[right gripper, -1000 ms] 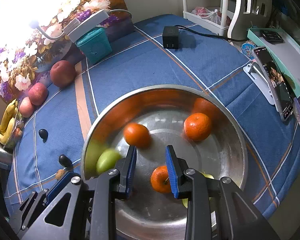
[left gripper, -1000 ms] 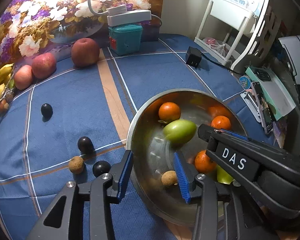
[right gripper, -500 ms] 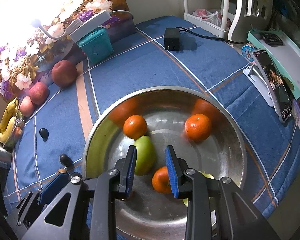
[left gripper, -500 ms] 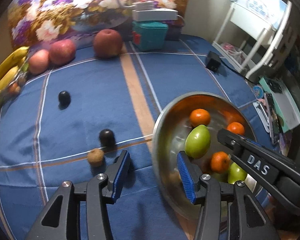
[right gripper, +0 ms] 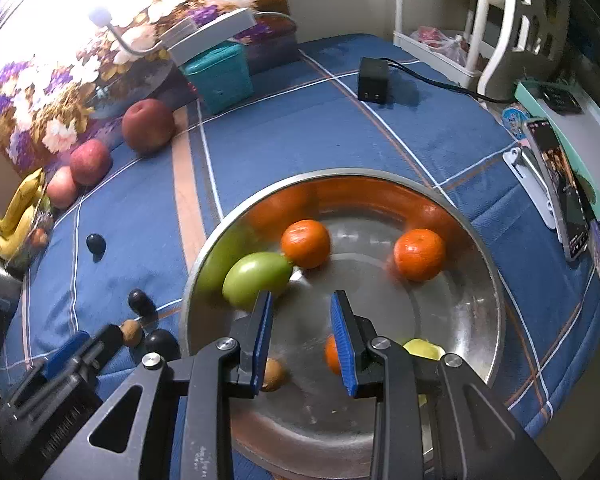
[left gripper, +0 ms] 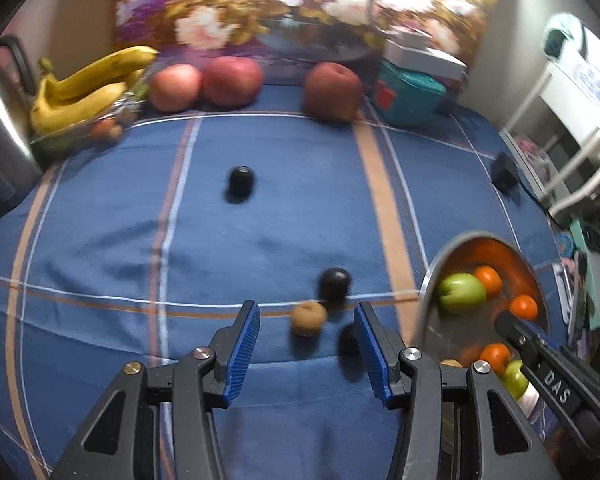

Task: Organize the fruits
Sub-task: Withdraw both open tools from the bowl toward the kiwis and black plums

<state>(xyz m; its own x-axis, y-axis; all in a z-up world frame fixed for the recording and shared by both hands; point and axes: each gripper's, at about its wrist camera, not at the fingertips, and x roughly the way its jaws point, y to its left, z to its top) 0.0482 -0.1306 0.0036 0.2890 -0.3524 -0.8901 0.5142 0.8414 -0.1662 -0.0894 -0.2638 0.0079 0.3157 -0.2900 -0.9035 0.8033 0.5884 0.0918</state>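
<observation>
Swung away from the steel bowl [right gripper: 496, 312], the left hand-held gripper [left gripper: 306, 354] now hangs over the blue checked surface [left gripper: 100, 248], where a second ago it straddled the bowl's rim; its jaws have just been opening and stand spread with nothing pinched, a small brown fruit [left gripper: 308, 318] lying just ahead between the pads and a dark plum [left gripper: 334, 283] just beyond it. Right hand-held gripper [right gripper: 302, 342] over the bowl, jaws narrowly parted, empty. Already in the bowl: a large green fruit [right gripper: 258, 278], tangerines [right gripper: 305, 243], another small brown fruit [right gripper: 274, 374]. Left out: bananas [left gripper: 80, 88], three apples [left gripper: 232, 80] at the far edge, a lone plum [left gripper: 241, 182] mid-cloth. Roughly half sorted, I judge.
</observation>
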